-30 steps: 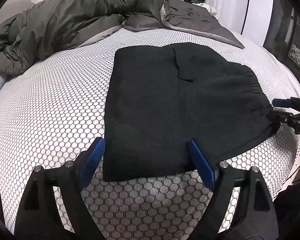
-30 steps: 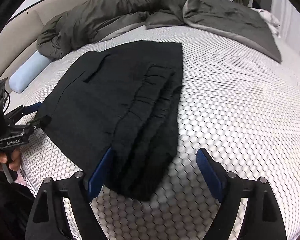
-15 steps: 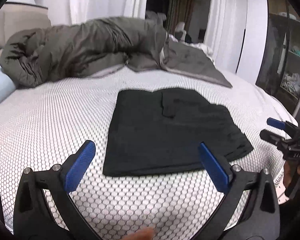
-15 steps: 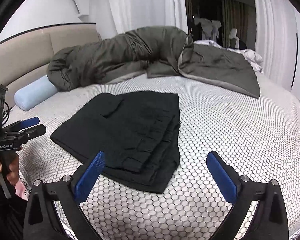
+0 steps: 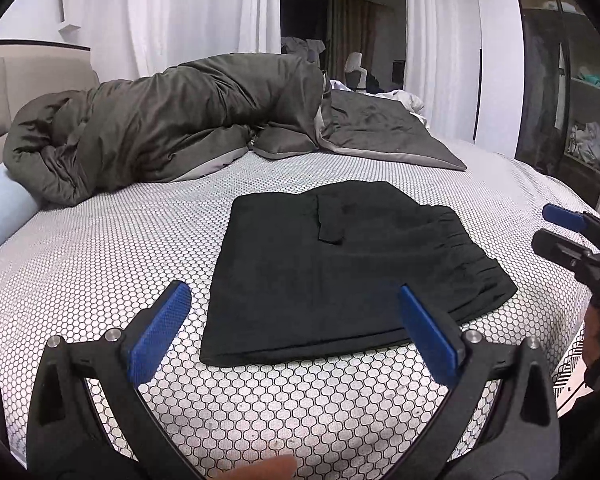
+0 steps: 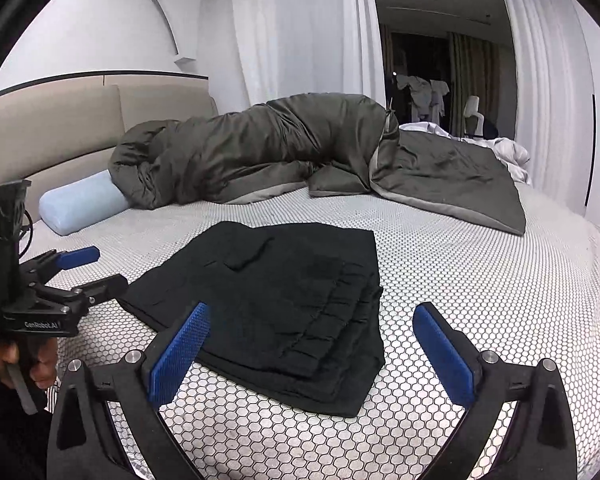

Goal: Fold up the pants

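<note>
The black pants (image 5: 340,268) lie folded into a flat rectangle on the bed's honeycomb-patterned sheet (image 5: 100,248); they also show in the right wrist view (image 6: 292,296). My left gripper (image 5: 296,328) is open and empty, held above the sheet just in front of the pants' near edge. My right gripper (image 6: 312,340) is open and empty, above the waistband end of the pants. Each gripper shows in the other's view: the right one (image 5: 560,232) at the bed's right edge, the left one (image 6: 88,276) at the left edge.
A crumpled dark olive duvet (image 5: 172,128) lies across the far side of the bed. A light blue bolster pillow (image 6: 80,204) rests by the beige headboard (image 6: 60,120). White curtains (image 5: 204,16) and a dark shelf unit (image 5: 560,100) stand beyond the bed.
Both grippers have let go of the pants, opened wider and pulled back and up from the bed. The pants stay folded on the sheet.
</note>
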